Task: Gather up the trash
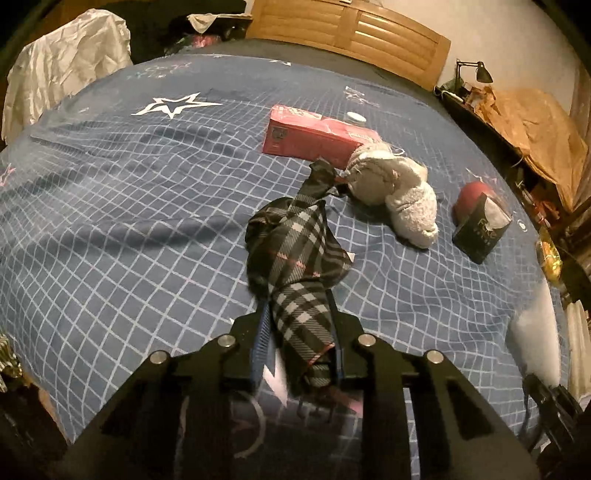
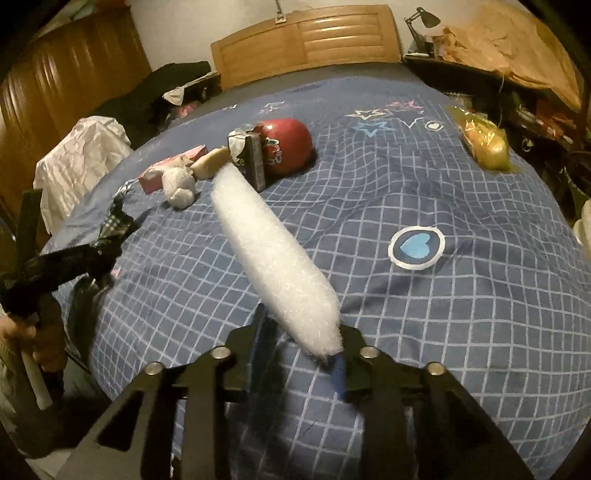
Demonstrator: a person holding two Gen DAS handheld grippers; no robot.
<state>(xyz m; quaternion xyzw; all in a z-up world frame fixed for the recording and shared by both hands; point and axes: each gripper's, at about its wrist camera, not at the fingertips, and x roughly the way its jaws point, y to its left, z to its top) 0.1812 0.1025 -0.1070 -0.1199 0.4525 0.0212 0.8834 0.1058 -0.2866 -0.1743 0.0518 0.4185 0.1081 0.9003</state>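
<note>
Nearest in the left wrist view, the left tongs (image 1: 299, 332) are closed narrowly on a dark plaid bag (image 1: 295, 254), whose near end is clamped between the blue-padded fingers (image 1: 260, 332) while the rest lies crumpled on the bed (image 1: 110, 206). Nearest in the right wrist view, the right tongs (image 2: 301, 343) are set around the near end of a long white foam wrapper (image 2: 273, 254); the wrapper is held between the fingers and slants away toward the far left above the blue checked bedspread. At the left edge of that view, the left tongs (image 2: 107, 236) are seen with the plaid bag (image 2: 116, 221) in their grip, carried by a hand (image 2: 26, 332). Farther on the bed, a white plush toy (image 1: 391, 188) is seen just beside a pink box (image 1: 314, 136); to its right, a dark tissue packet (image 1: 482, 229) stands against a red round object (image 1: 476, 199). A yellow crinkled wrapper (image 2: 484, 140) lies at the far right of the bed. Beyond, a wooden headboard (image 2: 306, 37) and a desk lamp (image 2: 424, 18) are shown.
</note>
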